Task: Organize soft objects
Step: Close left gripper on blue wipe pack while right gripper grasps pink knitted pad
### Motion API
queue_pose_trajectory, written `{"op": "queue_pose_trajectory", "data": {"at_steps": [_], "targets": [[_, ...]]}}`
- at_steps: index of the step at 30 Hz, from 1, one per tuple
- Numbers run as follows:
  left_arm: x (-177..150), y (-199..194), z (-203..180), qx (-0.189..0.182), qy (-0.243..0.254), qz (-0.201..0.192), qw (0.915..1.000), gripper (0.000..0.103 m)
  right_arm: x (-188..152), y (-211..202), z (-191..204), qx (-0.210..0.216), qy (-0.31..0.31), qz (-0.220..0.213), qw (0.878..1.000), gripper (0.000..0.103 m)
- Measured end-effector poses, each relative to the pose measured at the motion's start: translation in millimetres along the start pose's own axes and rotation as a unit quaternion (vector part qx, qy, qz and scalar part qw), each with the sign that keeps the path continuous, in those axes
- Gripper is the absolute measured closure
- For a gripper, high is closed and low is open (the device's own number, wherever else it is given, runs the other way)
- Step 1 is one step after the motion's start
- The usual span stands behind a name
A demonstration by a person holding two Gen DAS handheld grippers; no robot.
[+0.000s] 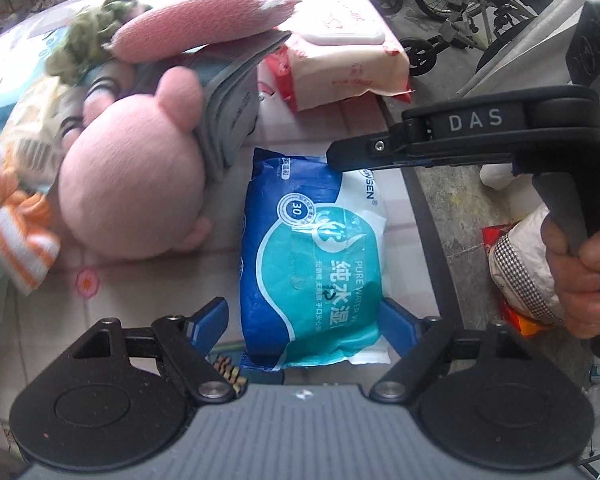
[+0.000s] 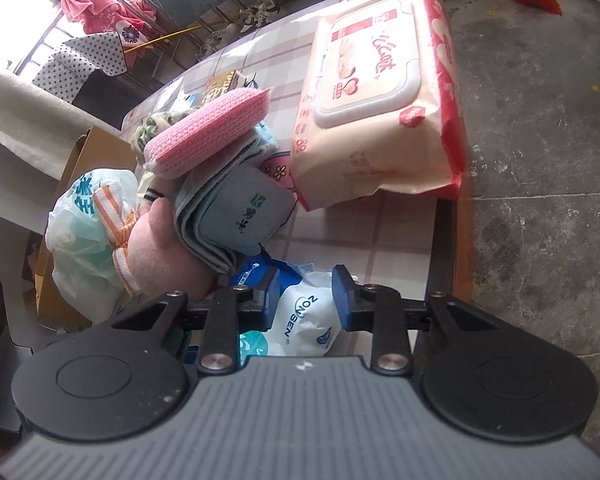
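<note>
Left wrist view: a blue and teal wet-wipe pack [image 1: 312, 256] lies flat on the checked tablecloth [image 1: 140, 280]; the left gripper [image 1: 304, 320] straddles the near end of the pack with its jaws spread, the right blue pad [image 1: 396, 320] against the pack's edge, the left pad [image 1: 210, 322] standing apart from it, so nothing is clasped; the right gripper [image 1: 340, 156], held by a hand [image 1: 580, 276], reaches in from the right over the pack's far corner. Just left of the pack rests a pink plush toy [image 1: 132, 200]; beyond the toy a grey folded cloth [image 1: 228, 120] carries a pink sponge [image 1: 204, 20]; a pink and cream wipes pack [image 1: 340, 48] lies past the blue pack's far end; an orange striped cloth [image 1: 16, 236] sits left of the toy.

Right wrist view: the right gripper [image 2: 304, 300] is pinched on the white end of the blue pack [image 2: 304, 316], both blue pads pressing its wrapper; the plush toy [image 2: 160, 256] sits left of the pack, the grey cloth [image 2: 236, 208] and sponge [image 2: 208, 132] beyond it, the cream pack [image 2: 380, 120] further off on the tablecloth [image 2: 360, 240].
</note>
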State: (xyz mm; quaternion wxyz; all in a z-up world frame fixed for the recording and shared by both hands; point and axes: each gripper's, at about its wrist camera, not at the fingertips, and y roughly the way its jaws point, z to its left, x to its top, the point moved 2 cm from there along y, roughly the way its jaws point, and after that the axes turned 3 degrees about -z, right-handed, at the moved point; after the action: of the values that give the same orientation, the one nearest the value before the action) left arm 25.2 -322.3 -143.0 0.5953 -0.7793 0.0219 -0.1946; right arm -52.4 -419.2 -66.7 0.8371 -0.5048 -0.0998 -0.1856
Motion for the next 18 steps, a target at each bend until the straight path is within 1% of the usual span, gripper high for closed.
{"op": "queue_pose_trajectory", "data": {"at_steps": [3, 5, 7, 9, 10, 11, 12, 14, 15, 16, 18], "targets": [[-2, -14, 8, -0.011, -0.025, -0.003, 0.9996, 0.017, -9, 3, 11, 0.004, 0.004, 0.010, 1.000, 0.075], [2, -20, 10, -0.016, -0.033, -0.013, 0.9992, 0.008, -11, 0, 18, 0.002, 0.003, 0.011, 1.000, 0.074], [8, -20, 7, -0.011, -0.027, -0.018, 0.9994, 0.007, -9, -6, 24, 0.001, 0.003, 0.009, 1.000, 0.073], [15, -12, 2, -0.009, -0.014, -0.008, 0.9998, 0.006, 1, -18, 31, 0.004, -0.009, 0.002, 1.000, 0.071], [17, -8, 0, -0.008, -0.009, -0.005, 0.9999, 0.006, 8, -26, 35, 0.006, -0.019, -0.003, 1.000, 0.068], [19, -2, -3, -0.006, -0.002, -0.003, 1.0000, 0.007, 15, -32, 40, 0.009, -0.031, -0.008, 0.999, 0.059], [20, 2, -5, -0.004, 0.003, -0.004, 1.0000, 0.007, 25, -38, 45, 0.015, -0.047, -0.012, 0.999, 0.054], [22, 10, -9, 0.000, 0.014, -0.007, 0.9999, 0.007, 49, -43, 55, 0.030, -0.081, -0.009, 0.996, 0.035], [24, 14, -11, 0.002, 0.018, -0.007, 0.9998, 0.007, 63, -44, 60, 0.040, -0.102, -0.005, 0.994, 0.030], [25, 16, -11, 0.004, 0.020, -0.008, 0.9998, 0.007, 75, -43, 67, 0.050, -0.126, 0.000, 0.991, 0.022], [30, 28, -17, 0.007, 0.018, -0.011, 0.9997, 0.008, 101, -37, 81, 0.070, -0.169, 0.015, 0.983, 0.019]]}}
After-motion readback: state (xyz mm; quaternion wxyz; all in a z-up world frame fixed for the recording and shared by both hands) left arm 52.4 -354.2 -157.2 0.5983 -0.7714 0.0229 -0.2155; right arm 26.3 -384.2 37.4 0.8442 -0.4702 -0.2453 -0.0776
